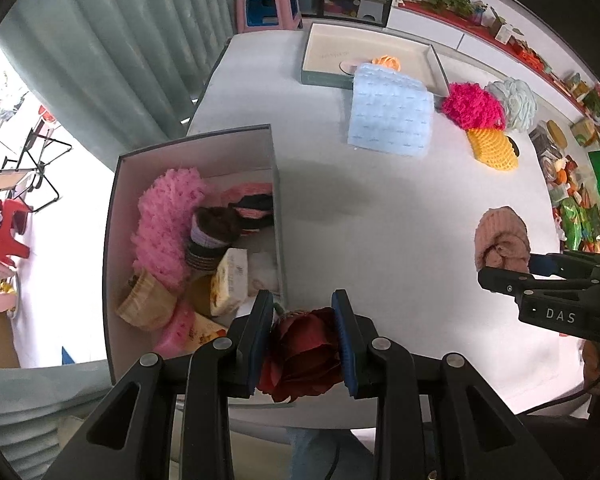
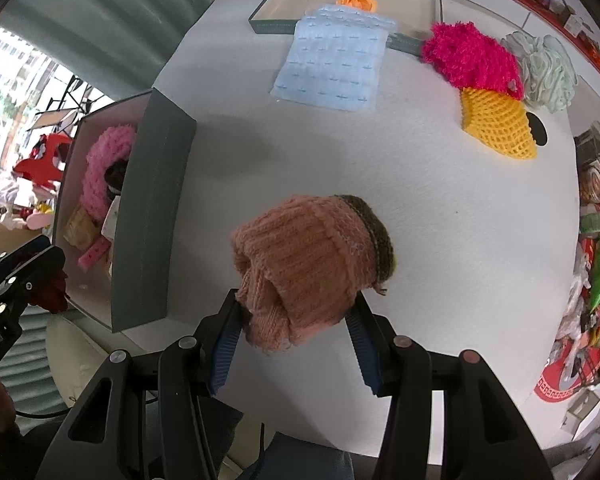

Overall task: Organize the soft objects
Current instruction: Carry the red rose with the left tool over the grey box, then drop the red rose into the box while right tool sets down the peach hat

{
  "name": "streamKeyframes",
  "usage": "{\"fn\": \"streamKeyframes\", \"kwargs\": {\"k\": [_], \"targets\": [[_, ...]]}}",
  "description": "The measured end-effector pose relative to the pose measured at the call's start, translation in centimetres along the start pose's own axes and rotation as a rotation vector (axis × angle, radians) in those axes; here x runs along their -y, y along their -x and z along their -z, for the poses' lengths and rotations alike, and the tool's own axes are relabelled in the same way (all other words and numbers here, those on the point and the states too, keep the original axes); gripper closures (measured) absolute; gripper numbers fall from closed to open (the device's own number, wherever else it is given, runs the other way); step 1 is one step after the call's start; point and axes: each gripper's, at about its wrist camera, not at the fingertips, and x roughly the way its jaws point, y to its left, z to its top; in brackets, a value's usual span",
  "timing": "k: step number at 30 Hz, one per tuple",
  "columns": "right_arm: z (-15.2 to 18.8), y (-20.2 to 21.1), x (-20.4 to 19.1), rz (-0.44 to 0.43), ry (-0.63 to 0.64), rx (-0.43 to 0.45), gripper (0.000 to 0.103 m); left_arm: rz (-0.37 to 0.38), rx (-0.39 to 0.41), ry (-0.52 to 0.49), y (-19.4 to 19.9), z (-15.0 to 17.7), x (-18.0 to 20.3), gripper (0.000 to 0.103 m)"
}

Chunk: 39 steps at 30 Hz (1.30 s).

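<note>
My left gripper [image 1: 302,312] is shut on a dark red fabric rose [image 1: 300,356], held just past the near right corner of the grey box [image 1: 114,216]. The box holds a pink fluffy piece [image 1: 164,220], dark socks [image 1: 212,232] and other soft things. My right gripper [image 2: 296,308] is shut on a salmon knitted hat [image 2: 312,264], lifted over the white table [image 2: 420,200]. In the left wrist view the right gripper [image 1: 508,270] and the hat [image 1: 500,236] show at the right. At the left edge of the right wrist view the left gripper [image 2: 46,252] holds the rose [image 2: 52,292].
At the back of the table lie a light blue cloth [image 1: 392,116], a magenta fluffy piece [image 1: 472,106], a yellow mesh piece [image 1: 494,148] and a pale pouf [image 1: 514,100]. A shallow tray [image 1: 324,52] holds an orange thing [image 1: 386,62]. Clutter lines the right edge.
</note>
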Motion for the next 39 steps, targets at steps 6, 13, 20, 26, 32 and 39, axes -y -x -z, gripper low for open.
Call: {"fn": "streamKeyframes", "kwargs": {"k": [6, 13, 20, 26, 32, 39], "targets": [[0.0, -0.5, -2.1, 0.025, -0.03, 0.005, 0.048, 0.024, -0.013, 0.023, -1.1, 0.3, -3.6, 0.071], [-0.7, -1.2, -5.7, 0.051, -0.023, -0.005, 0.048, 0.015, -0.035, 0.072, -2.4, 0.6, -8.0, 0.071], [-2.7, -1.4, -11.6, 0.055, 0.09, 0.006, 0.048, -0.005, -0.045, 0.105, -3.6, 1.3, -11.2, 0.071], [-4.2, -2.0, -16.1, 0.054, 0.186, 0.001, 0.048, -0.005, -0.06, 0.14, -4.4, 2.3, -12.9, 0.071], [-4.6, -2.7, -19.5, 0.051, 0.262, -0.013, 0.048, 0.003, -0.07, 0.175, -5.1, 3.1, -14.2, 0.071], [-5.0, -3.0, -21.7, 0.057, 0.316, -0.024, 0.048, 0.013, -0.073, 0.195, -5.7, 3.4, -14.7, 0.071]]}}
